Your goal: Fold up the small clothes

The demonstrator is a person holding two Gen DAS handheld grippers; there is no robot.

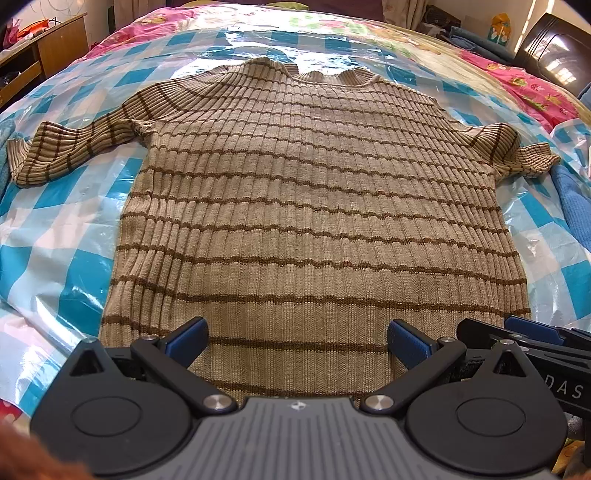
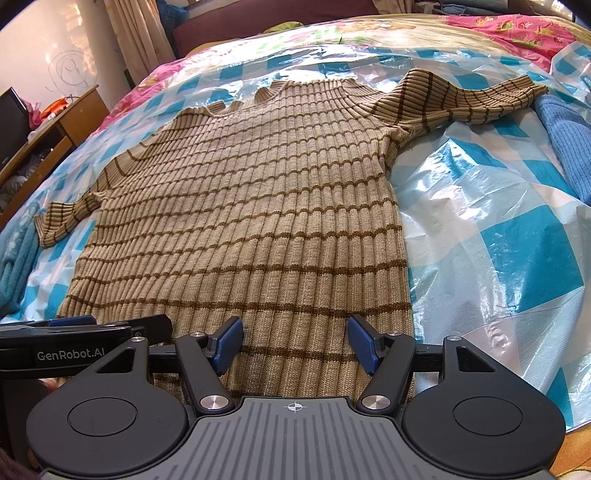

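Sweater (image 1: 314,206) flat on checkered plastic sheet (image 1: 66,229), hem just ahead of both grippers | left gripper (image 1: 297,341) wide open, empty | right gripper (image 2: 295,343) wide open, empty | risk: loose ribbed knit may bunch, or pads snag the slippery sheet beneath.

Sunlit bed (image 1: 535,92) under glossy blue-checked plastic sheet (image 2: 517,236), wooden desk (image 1: 55,48), beige curtains (image 2: 136,33), white wall (image 2: 48,44)

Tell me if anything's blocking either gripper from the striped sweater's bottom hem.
Nothing visible is. The left gripper and right gripper both hang open right over the hem of the sweater, which lies flat on the checkered plastic sheet, with only bare knit between their fingers.
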